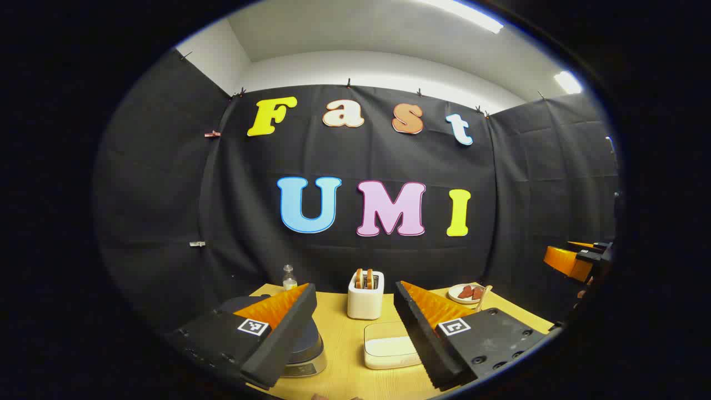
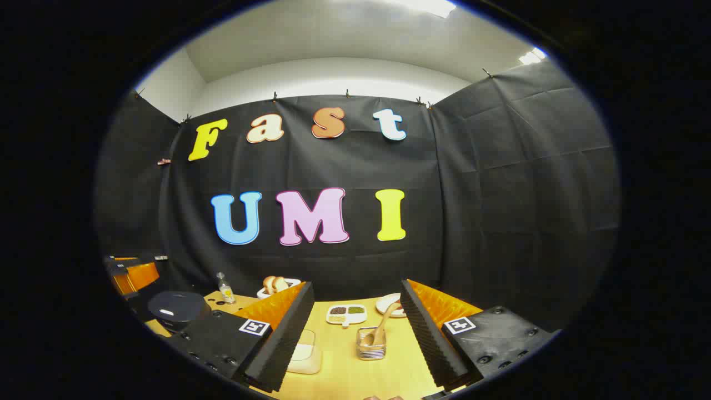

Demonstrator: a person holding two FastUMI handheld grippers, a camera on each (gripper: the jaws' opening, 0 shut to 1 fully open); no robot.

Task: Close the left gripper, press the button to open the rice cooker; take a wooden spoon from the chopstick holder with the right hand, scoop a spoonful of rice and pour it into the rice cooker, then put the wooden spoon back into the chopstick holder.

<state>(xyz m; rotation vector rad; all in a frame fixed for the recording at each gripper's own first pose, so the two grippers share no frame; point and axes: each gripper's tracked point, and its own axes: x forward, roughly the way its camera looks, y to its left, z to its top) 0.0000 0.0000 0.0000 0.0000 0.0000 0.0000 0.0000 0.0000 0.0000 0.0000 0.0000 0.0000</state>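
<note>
Spoon (image 2: 381,325) stands in the holder (image 2: 371,343) on the counter (image 2: 344,366), light, stiff wood; grip its upper handle. Right gripper (image 2: 355,333) and left gripper (image 1: 355,333) both gape, empty; cooker (image 1: 303,347) shut.

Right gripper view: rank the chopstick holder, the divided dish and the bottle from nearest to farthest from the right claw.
1. Chopstick holder, straight ahead between the open fingers, wooden spoon standing in it.
2. Divided dish, just behind it, slightly left.
3. Bottle, far left by the booth wall.
</note>
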